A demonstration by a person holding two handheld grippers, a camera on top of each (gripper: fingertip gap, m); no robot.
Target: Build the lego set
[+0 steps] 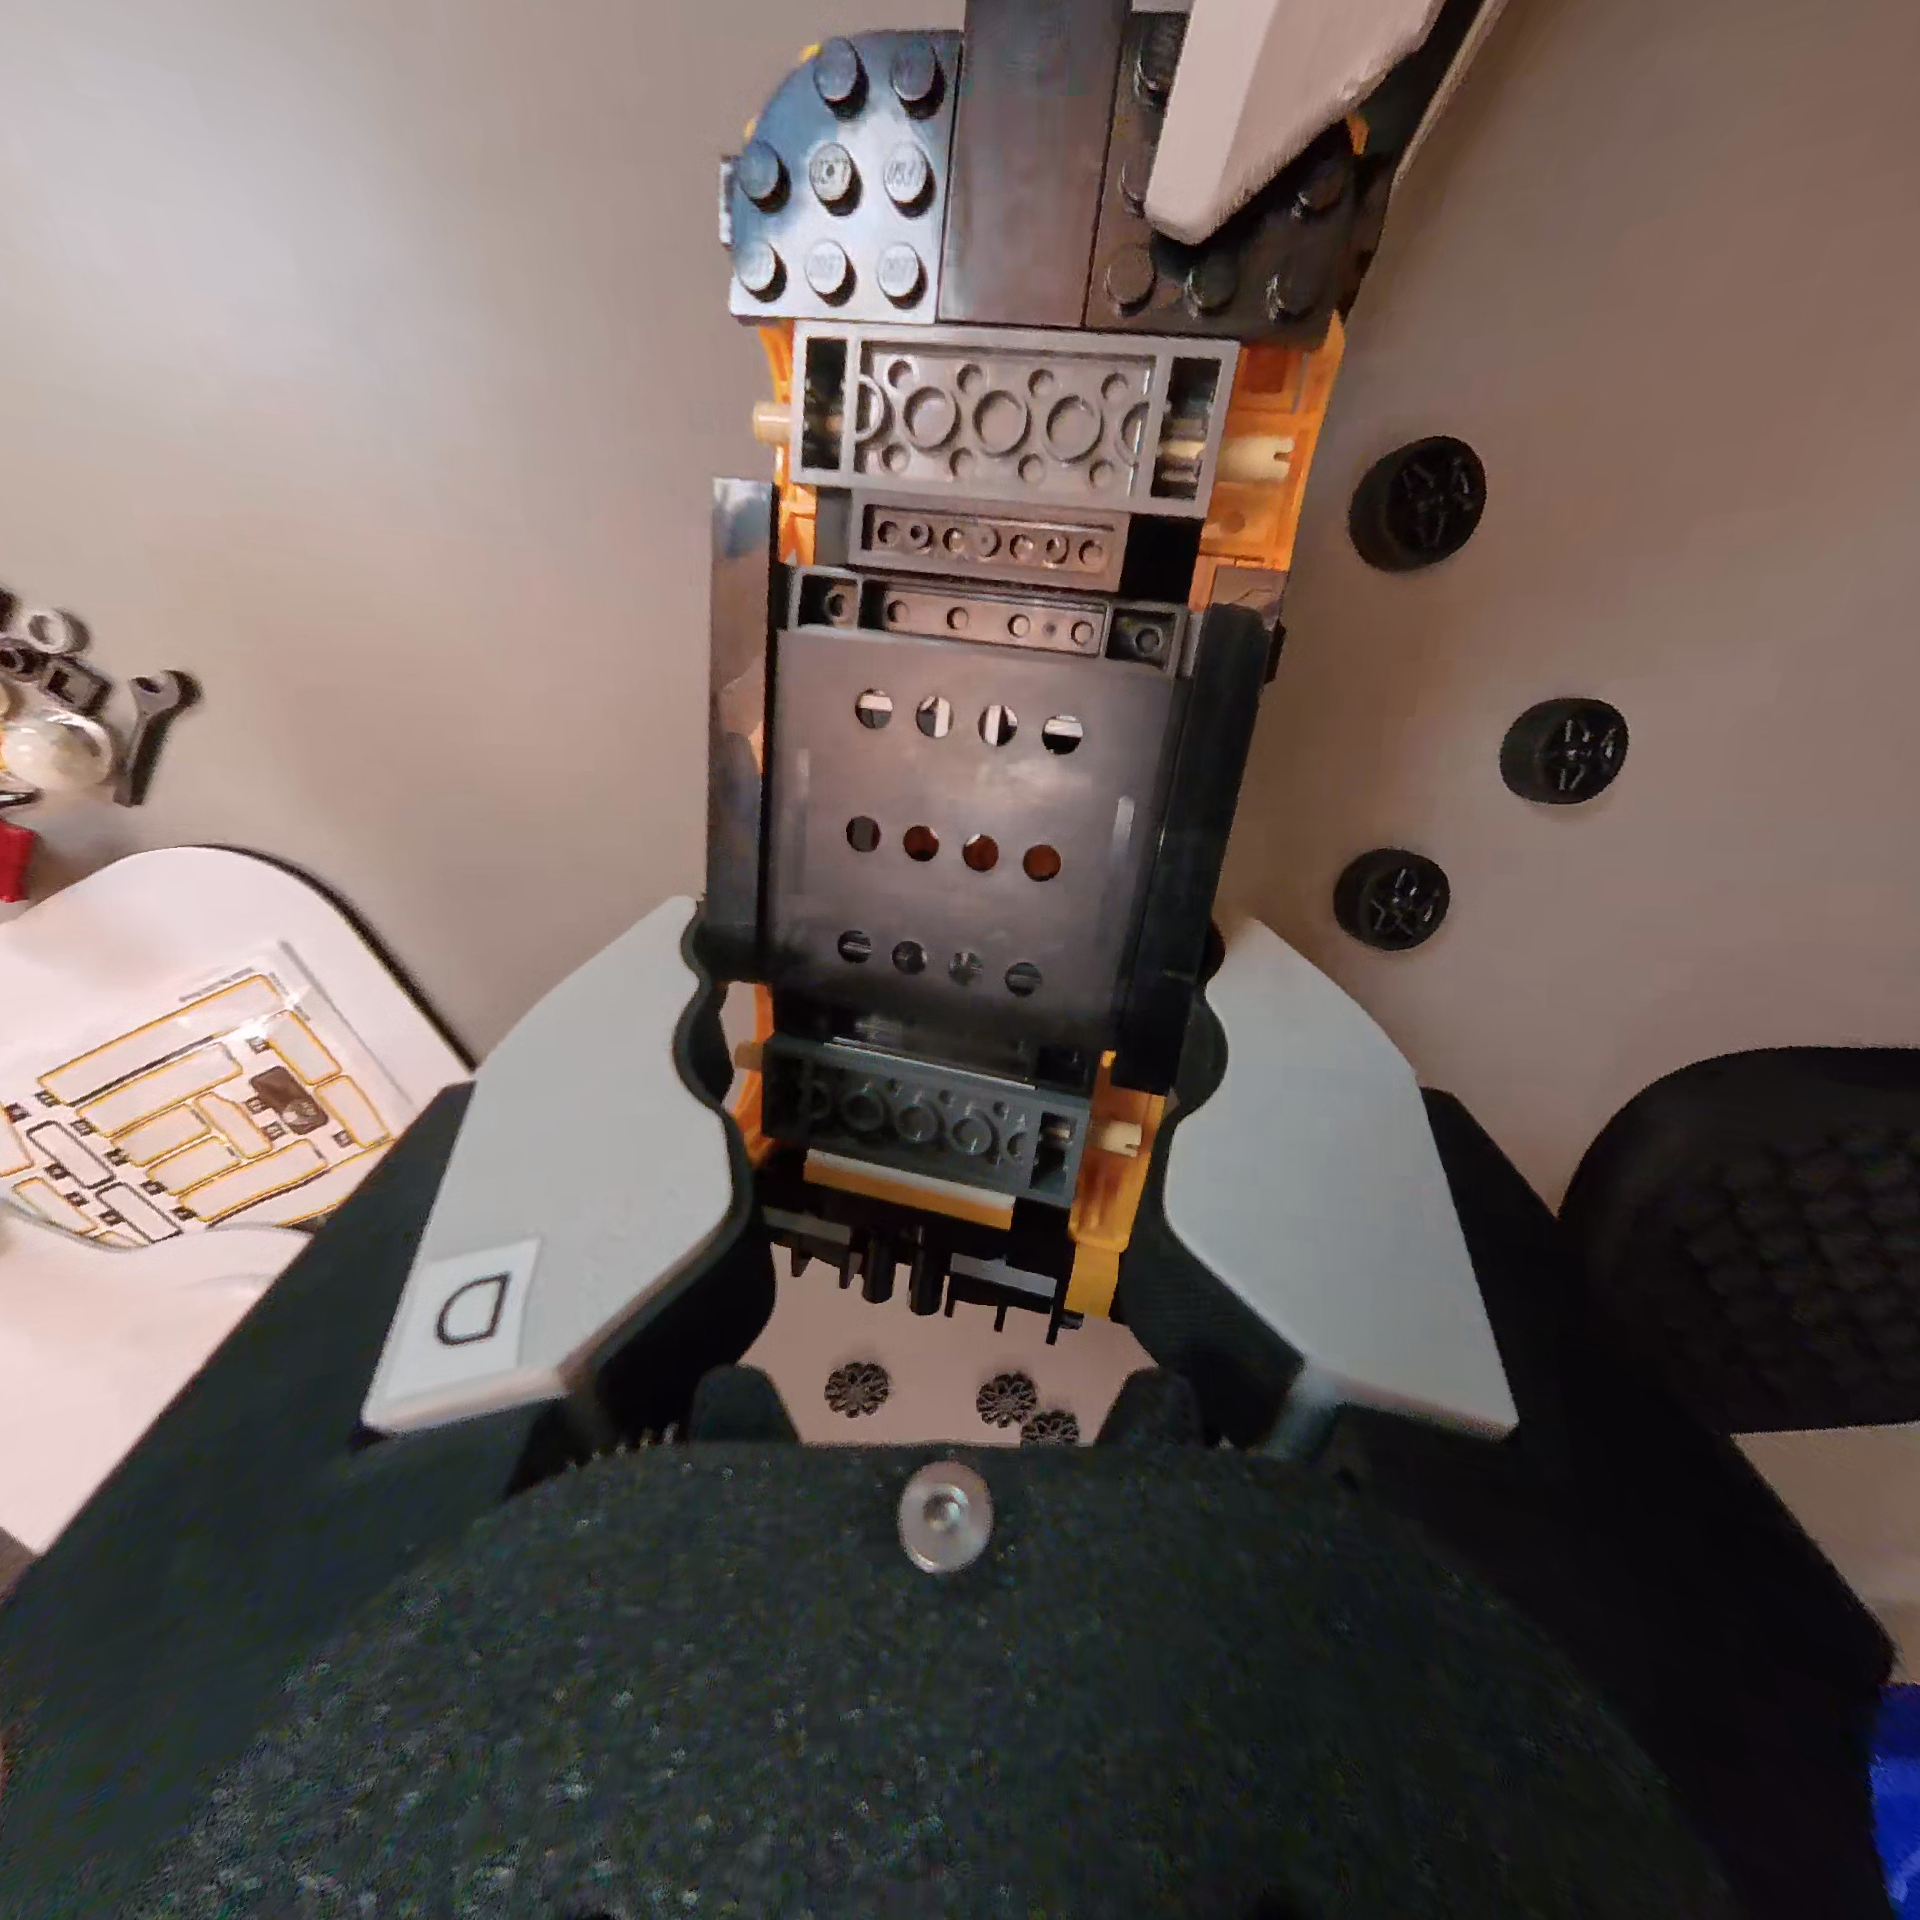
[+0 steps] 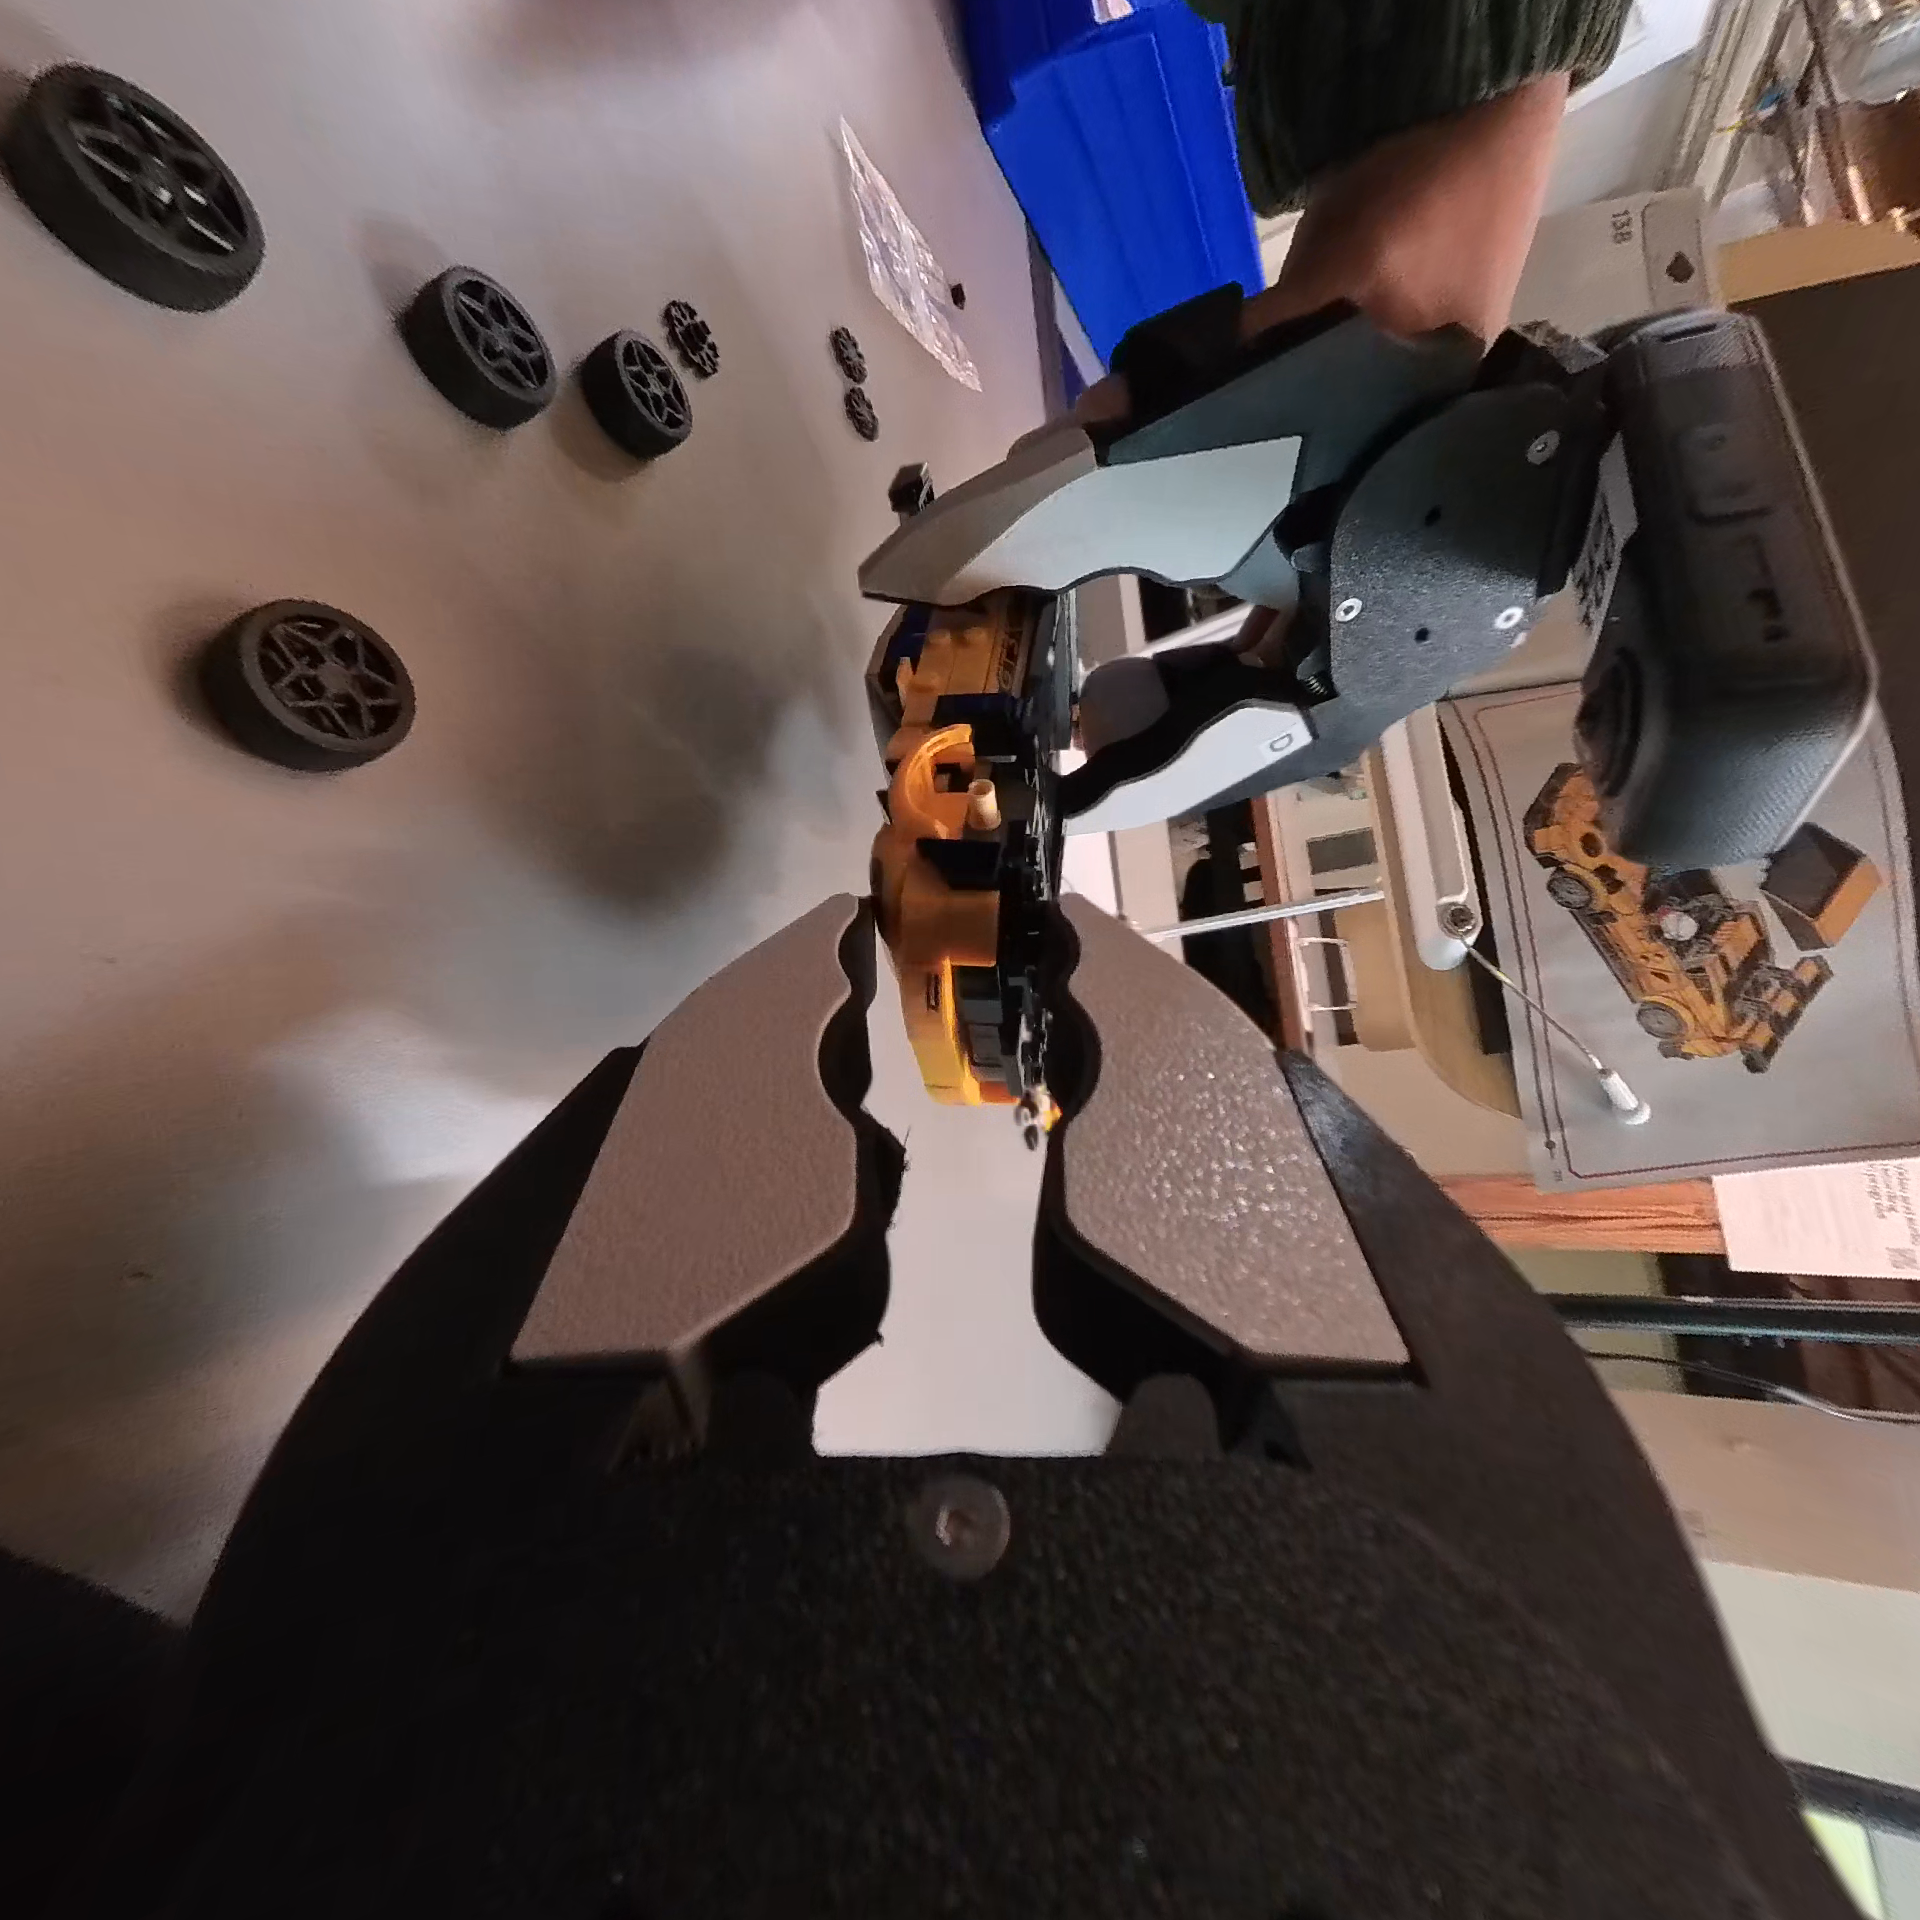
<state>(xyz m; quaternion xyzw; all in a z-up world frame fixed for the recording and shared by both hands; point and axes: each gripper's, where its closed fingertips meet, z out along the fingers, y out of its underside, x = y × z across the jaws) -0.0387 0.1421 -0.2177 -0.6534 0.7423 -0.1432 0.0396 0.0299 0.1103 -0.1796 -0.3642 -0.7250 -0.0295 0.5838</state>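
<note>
Here the left gripper clamps the car across its sides at mid-frame of the left wrist view, fingers pressed on the black flanks, underside facing the camera. The car's grey and black plates run up the centre of that frame; orange bodywork shows along both edges. At the top of the frame the right gripper pinches the car's far end. In the right wrist view the right gripper is narrowed onto the car, one finger on the orange top, the other on the black underside, centre of frame. The left gripper grips it from the upper right, a hand behind it.

Four wheels lie on the table at upper left. A booklet stands at right. A sticker sheet lies at left in the left wrist view.
</note>
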